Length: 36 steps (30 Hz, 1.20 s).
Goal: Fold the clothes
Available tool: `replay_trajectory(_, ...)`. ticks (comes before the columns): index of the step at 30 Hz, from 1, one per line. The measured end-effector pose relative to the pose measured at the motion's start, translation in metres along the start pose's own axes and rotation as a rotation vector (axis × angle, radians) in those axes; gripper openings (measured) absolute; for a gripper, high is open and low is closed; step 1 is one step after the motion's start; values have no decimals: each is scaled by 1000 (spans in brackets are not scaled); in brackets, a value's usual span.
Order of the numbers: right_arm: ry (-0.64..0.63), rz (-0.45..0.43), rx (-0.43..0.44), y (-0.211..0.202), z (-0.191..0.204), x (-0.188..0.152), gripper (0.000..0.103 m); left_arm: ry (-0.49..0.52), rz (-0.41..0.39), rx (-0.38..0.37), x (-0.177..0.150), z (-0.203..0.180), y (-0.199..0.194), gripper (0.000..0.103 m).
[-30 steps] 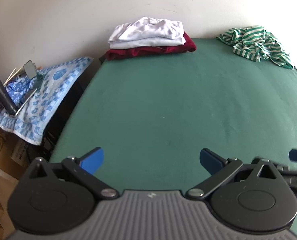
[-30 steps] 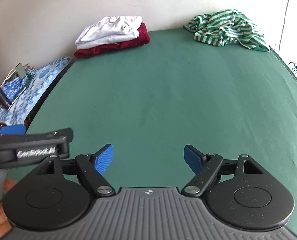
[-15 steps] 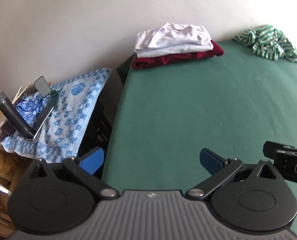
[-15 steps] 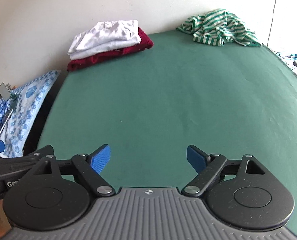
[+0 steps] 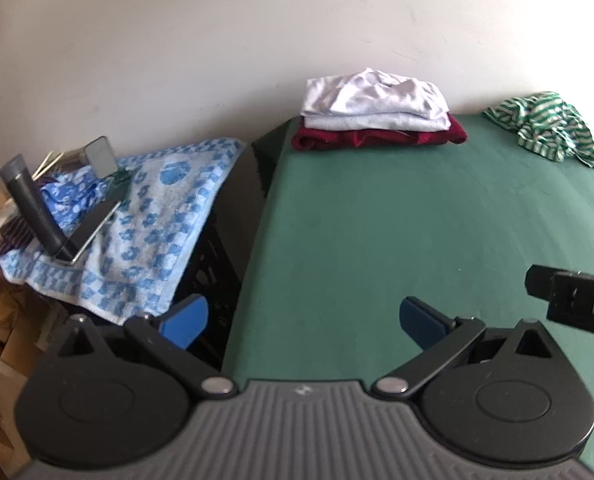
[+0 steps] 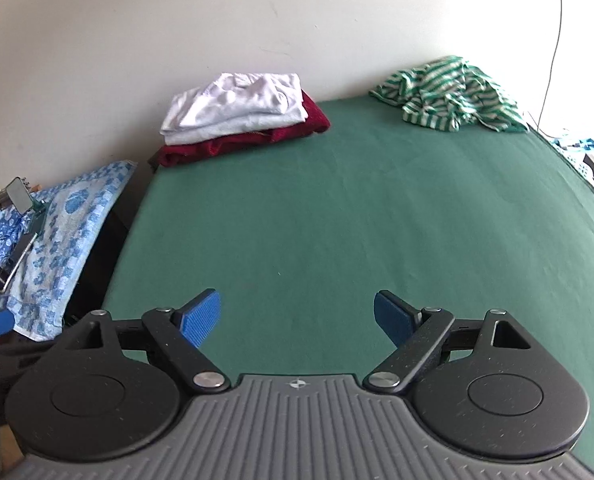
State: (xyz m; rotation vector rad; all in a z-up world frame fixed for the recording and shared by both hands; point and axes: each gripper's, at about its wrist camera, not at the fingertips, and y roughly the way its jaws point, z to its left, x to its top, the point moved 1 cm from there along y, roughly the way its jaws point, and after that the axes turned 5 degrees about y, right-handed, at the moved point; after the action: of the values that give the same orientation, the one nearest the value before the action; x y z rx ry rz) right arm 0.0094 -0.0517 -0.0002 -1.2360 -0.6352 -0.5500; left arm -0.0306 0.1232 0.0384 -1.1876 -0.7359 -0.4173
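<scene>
A crumpled green-and-white striped garment (image 6: 453, 94) (image 5: 545, 128) lies at the far right of the green table (image 6: 337, 216) (image 5: 417, 216). At the far left corner sits a folded stack: white garments (image 6: 237, 106) (image 5: 373, 98) on top of a dark red one (image 6: 257, 138) (image 5: 377, 138). My left gripper (image 5: 303, 320) hovers open over the table's near left edge, nothing between its blue pads. My right gripper (image 6: 297, 314) is open and empty over the near table. Both are far from the clothes. Part of the right gripper's black body (image 5: 577, 302) shows in the left wrist view.
Left of the table, a blue-and-white patterned towel (image 5: 145, 224) (image 6: 65, 224) covers a black stand, with a dark grey cylinder (image 5: 33, 208), a phone and a small mirror on it. Cardboard boxes (image 5: 1, 320) stand at the lower left. A cable (image 6: 553, 40) hangs by the wall at right.
Both grippers have drawn back and to the left; the table's left edge and the towel-covered stand now fill more of both views. The clothes look farther away. Both stay open.
</scene>
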Motion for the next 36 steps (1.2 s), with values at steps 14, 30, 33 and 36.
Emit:
replay_trajectory(14, 30, -3, -32, -9, -31, 6, 87, 8, 22, -30, 3, -40, -4, 102)
replay_trajectory(30, 115, -5, -95, -10, -78, 5, 87, 145, 25, -67, 13, -95, 3, 102)
replay_trajectory(33, 95, 0, -78, -8, -74, 4, 87, 133, 33, -53, 13, -89, 7, 102)
replay_trajectory(36, 53, 8, -45, -4, -63, 4, 87, 111, 44, -29, 11, -80, 12, 102)
